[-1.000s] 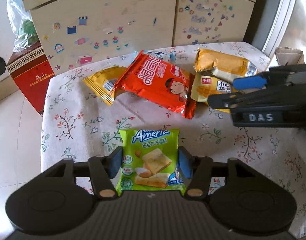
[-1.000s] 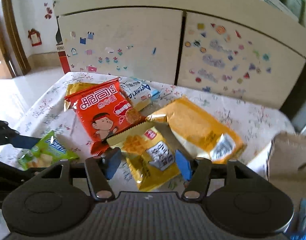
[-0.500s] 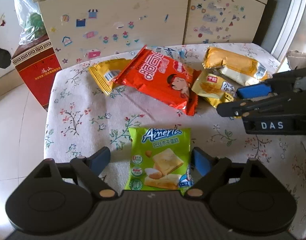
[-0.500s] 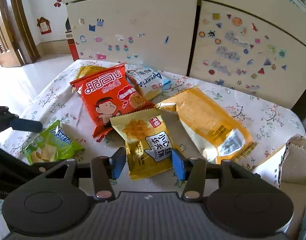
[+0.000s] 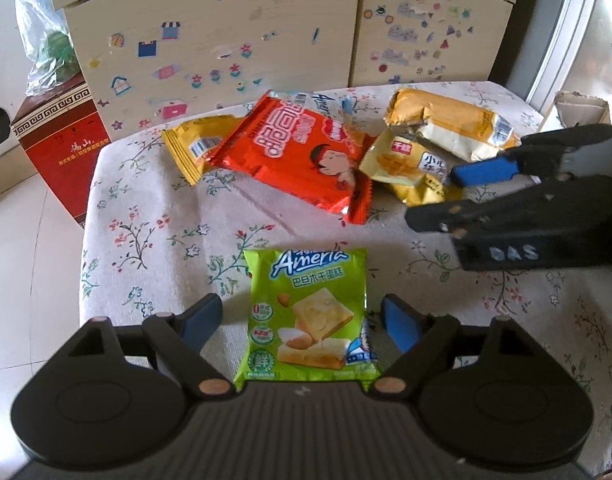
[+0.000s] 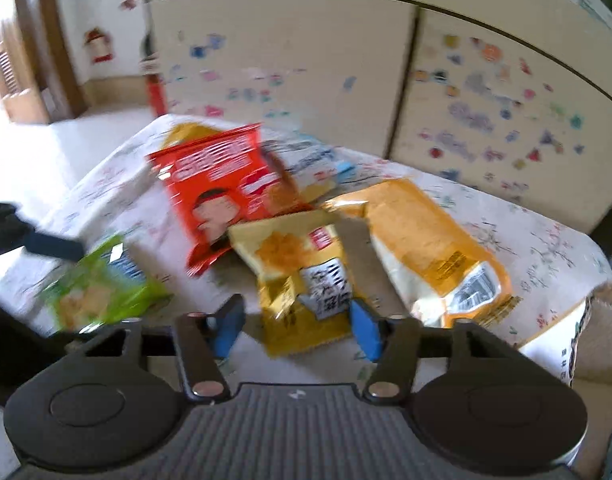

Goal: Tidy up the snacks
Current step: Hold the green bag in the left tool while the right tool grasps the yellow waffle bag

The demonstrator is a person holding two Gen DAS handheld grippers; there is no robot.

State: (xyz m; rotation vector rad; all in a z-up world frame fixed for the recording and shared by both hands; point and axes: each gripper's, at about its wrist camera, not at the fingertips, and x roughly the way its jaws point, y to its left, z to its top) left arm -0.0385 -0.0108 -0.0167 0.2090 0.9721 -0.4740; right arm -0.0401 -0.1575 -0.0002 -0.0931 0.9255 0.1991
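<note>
Since a second ago the left gripper [image 5: 301,320] has let go of the green Ameria packet [image 5: 308,316]: back then the blue pads were clamped on its sides, now they stand clear of it and are easing inward again, with the packet lying flat between them on the floral tablecloth [image 5: 145,232], near edge. Over on the right, the right gripper [image 6: 295,322] has gone the other way. It was spread around the small yellow waffle packet [image 6: 301,276] and now it's pinched in on that packet's near end, and the packet looks lifted and tilted. That view is quite blurry though, so don't quote me on the exact contact.

Further back, the red snack bag [image 5: 301,156] sits mid-table, overlapping a yellow packet [image 5: 193,146] on its left and a white-and-blue Ameria packet [image 5: 326,102] peeking out behind it. Far right is the big orange bag [image 5: 446,128], right next to the waffle packet, so that corner is crowded. Off the table's right edge there's a cardboard box [image 6: 602,328]. Behind everything is a stickered cabinet [image 5: 233,40], with a red box [image 5: 61,148] on the floor far left.
</note>
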